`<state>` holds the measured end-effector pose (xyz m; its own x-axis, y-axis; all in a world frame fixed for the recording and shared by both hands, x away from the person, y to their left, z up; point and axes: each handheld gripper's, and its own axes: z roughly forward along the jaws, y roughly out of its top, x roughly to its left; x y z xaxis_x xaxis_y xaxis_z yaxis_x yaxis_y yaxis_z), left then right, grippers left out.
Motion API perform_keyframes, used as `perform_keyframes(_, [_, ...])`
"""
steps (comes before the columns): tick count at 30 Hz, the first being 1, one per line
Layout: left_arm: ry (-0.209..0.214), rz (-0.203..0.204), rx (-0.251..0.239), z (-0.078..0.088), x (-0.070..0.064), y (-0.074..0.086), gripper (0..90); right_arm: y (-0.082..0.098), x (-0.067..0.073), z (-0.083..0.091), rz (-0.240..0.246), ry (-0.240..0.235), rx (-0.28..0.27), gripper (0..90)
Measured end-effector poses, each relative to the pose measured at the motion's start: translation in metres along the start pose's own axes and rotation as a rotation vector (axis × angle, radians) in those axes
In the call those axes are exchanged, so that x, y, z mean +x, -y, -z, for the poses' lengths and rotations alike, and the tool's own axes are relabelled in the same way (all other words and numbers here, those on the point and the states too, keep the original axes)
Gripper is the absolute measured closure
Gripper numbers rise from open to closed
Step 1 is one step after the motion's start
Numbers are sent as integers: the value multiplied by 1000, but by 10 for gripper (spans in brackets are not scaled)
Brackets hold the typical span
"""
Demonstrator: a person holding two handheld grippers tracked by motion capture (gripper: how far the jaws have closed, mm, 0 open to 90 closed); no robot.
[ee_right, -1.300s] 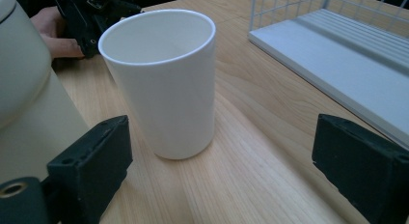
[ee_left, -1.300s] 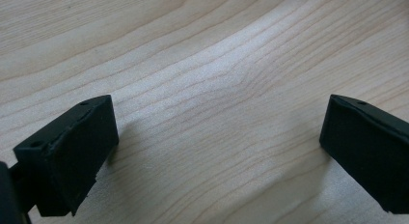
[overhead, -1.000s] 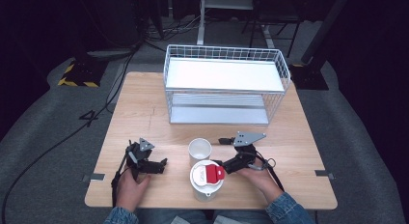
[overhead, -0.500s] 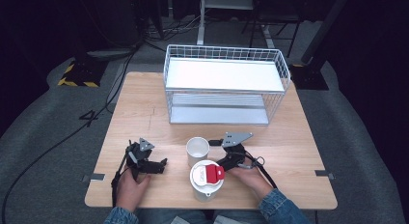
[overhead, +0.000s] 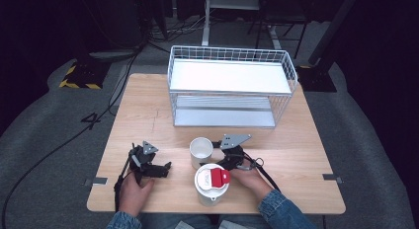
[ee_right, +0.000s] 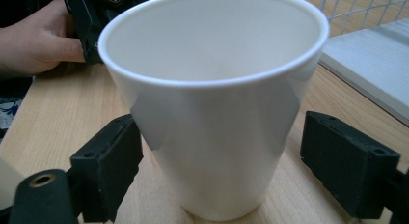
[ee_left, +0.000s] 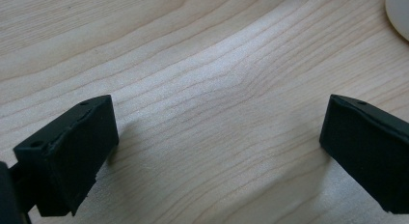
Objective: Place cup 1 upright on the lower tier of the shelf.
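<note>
A white cup (overhead: pixel 201 151) stands upright and empty on the wooden table (overhead: pixel 296 140). In the right gripper view the cup (ee_right: pixel 212 103) sits between the black jaws. My right gripper (overhead: pixel 218 160) has just been closing around it. The jaw on the left of that view is at the cup's wall, while the other one stands a little off it, so my right gripper (ee_right: pixel 222 161) is open. My left gripper (overhead: pixel 164 170) rests in a hand at the table's front left. Its jaws stand wide apart over bare wood, so my left gripper (ee_left: pixel 217 147) is open.
A white lidded container with a red flap (overhead: pixel 211 182) stands just in front of the cup, close to the right hand. A white wire rack with two shelves (overhead: pixel 232 86) fills the back of the table. A white curved edge (ee_left: pixel 399 11) shows in a corner of the left gripper view.
The right gripper has slid left towards the cup and its jaws now flank it. The cup, the container and the left gripper have stayed put.
</note>
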<state>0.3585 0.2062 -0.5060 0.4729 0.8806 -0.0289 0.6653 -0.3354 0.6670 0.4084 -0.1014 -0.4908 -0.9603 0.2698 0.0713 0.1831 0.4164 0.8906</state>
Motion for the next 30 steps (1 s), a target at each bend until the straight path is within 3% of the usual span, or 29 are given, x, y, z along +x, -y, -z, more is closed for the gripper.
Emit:
perform_keyframes(6, [0, 0, 0, 0, 0, 0, 5, -4, 1, -12, 21, 7, -1, 162])
perform_keyframes(10, [0, 0, 0, 0, 0, 0, 5, -5, 3, -17, 40, 9, 3, 218])
perform_keyframes(30, [0, 0, 0, 0, 0, 0, 5, -7, 7, -18, 65, 41, 10, 226])
